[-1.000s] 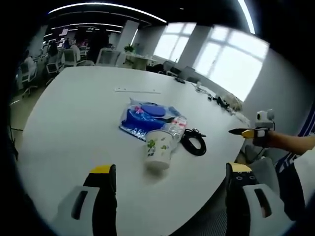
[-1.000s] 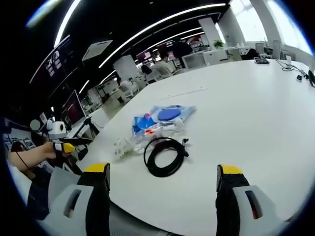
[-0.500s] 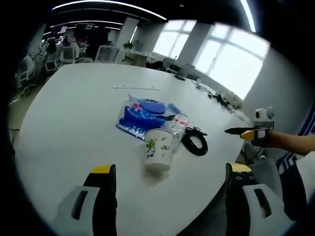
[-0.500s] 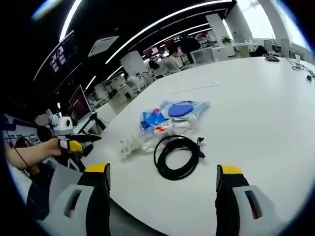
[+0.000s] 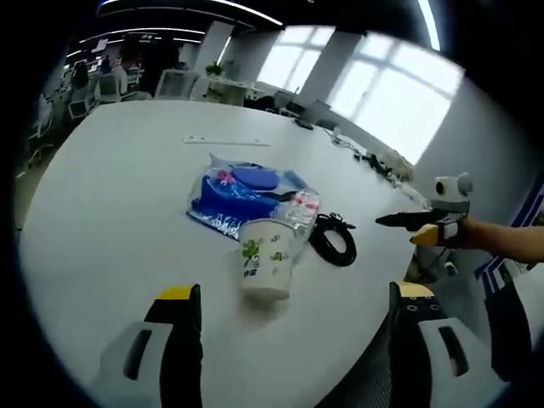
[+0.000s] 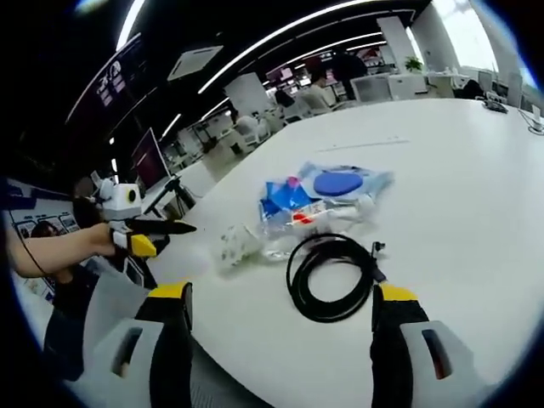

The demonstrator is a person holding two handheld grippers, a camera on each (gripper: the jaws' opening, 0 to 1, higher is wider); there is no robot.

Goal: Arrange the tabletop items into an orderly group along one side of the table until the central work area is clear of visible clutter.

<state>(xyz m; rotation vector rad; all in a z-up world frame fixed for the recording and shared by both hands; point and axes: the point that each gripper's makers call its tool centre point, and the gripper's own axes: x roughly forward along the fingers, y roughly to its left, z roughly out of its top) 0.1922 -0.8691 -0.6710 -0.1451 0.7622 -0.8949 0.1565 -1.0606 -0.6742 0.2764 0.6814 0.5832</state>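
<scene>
Both grippers open and empty, items bunched near the table's near edge

Left gripper view: the left gripper (image 5: pixel 289 340) has its yellow-tipped jaws wide apart, holding nothing; the white paper cup with green printed figures (image 5: pixel 266 270) stands upright just ahead between them, nearer this gripper than the other. Behind it, touching or nearly so, lie a clear plastic bottle (image 5: pixel 302 208) and a blue plastic packet (image 5: pixel 238 192), with the coiled black cable (image 5: pixel 333 244) to the cup's right on the white round table (image 5: pixel 110 204). No print is readable.
Right gripper view: the right gripper (image 6: pixel 280 336), jaws likewise spread and empty, faces the cable (image 6: pixel 331 276) straight ahead; the cup (image 6: pixel 231 248) sits beyond it to the left.
</scene>
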